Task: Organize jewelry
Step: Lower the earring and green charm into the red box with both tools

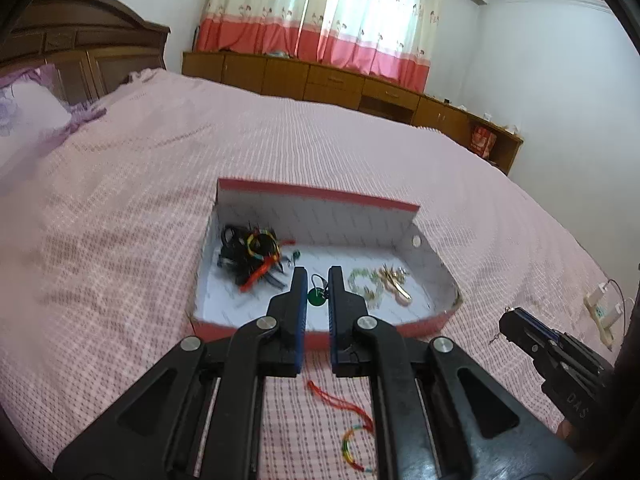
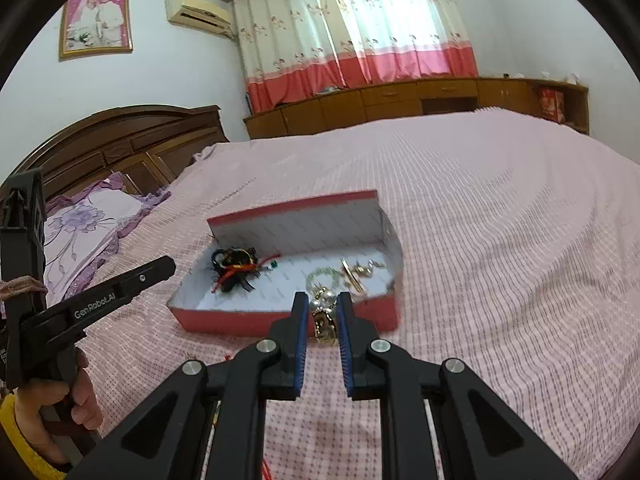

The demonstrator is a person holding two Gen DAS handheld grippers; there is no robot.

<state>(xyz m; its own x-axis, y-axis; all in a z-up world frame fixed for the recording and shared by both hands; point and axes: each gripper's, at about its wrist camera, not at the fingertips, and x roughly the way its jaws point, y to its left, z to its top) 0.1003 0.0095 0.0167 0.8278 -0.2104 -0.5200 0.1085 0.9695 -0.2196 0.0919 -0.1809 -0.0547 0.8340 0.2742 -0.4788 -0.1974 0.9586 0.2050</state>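
Well, I held both grippers angled down over the near edge of the red box [image 1: 320,330], my left hand [image 2: 60,396] wrapped round its handle. My left gripper [image 1: 316,274] was pinched almost fully closed on the dark loop of a green pendant [image 1: 316,299], a round green disc hanging between the fingers. My right gripper [image 2: 323,300] was narrowly closed on a pearl and gold piece [image 2: 325,320]. The box sat open on the pink bedspread [image 1: 160,200], lid upright at the back, with tangled cords [image 1: 252,252] left and pale beads and gold pieces [image 1: 380,284] right. A red-corded bracelet [image 1: 356,436] lay on the bedspread nearer me
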